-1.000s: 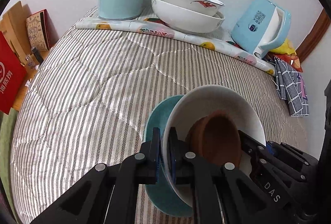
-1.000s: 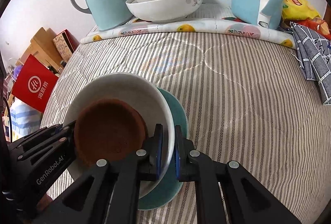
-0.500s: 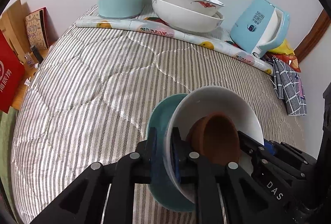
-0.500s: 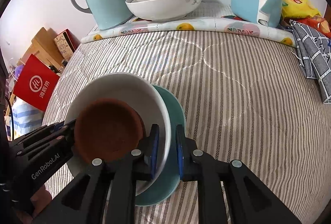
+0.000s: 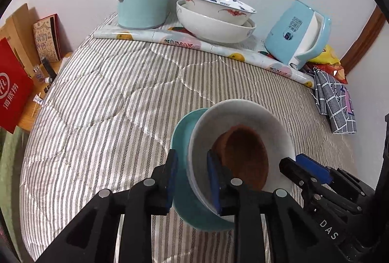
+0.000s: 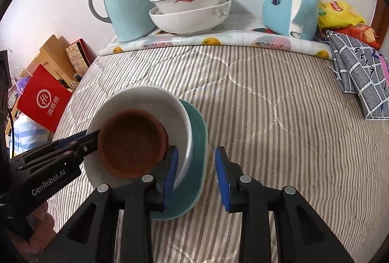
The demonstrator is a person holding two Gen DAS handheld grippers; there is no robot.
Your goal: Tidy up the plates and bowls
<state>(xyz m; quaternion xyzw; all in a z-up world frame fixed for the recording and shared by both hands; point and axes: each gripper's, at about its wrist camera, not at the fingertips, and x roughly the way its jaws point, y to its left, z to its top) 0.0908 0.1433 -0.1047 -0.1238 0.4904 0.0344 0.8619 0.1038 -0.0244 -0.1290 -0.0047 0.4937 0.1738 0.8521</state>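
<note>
Resting on the striped quilt (image 5: 102,102), a brown bowl (image 5: 245,161) sits in a white bowl (image 5: 243,114) atop a teal plate (image 5: 184,127). Left of the stack, the left gripper (image 5: 192,180) straddles its rim, jaws just opened, pads clear; on the stack's right, the right gripper (image 6: 196,171) likewise, freshly parted.
</note>
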